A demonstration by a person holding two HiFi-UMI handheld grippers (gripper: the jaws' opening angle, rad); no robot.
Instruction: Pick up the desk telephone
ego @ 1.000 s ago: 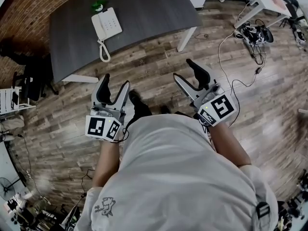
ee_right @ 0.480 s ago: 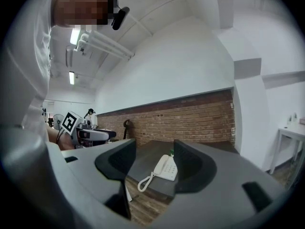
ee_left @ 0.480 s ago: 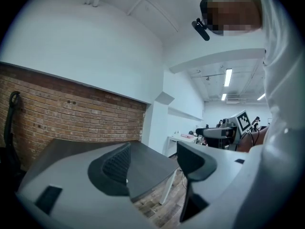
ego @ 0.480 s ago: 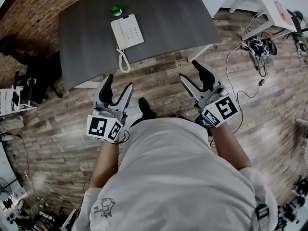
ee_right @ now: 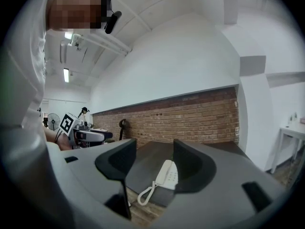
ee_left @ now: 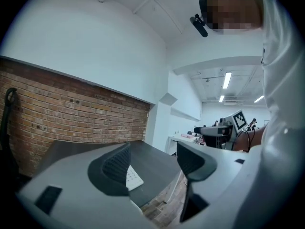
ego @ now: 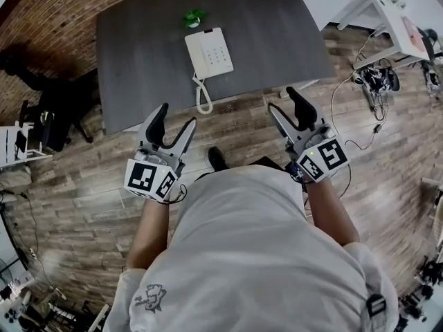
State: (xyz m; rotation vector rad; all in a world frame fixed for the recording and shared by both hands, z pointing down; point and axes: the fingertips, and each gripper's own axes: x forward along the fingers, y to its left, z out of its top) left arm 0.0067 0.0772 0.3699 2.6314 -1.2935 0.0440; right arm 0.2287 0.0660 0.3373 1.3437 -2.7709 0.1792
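- Desk (ego: 138,61): dark grey top, standing by a brick wall (ego: 48,12) on a wooden plank floor (ego: 83,185).
- Desk telephone (ego: 209,54): white, lying flat on the desk towards its front edge. Its coiled cord (ego: 203,95) trails up to that edge.
- Small green item (ego: 194,17): on the desk, just behind the telephone.
- Left gripper (ego: 175,115): held short of the desk's front edge, jaws spread wide, nothing between them.
- Right gripper (ego: 284,101): also short of the desk's front edge, by its right corner, jaws apart and empty.

tabletop (ego: 138,54) open both sides of telephone (ego: 210,52) | plant (ego: 194,17), perhaps, just behind
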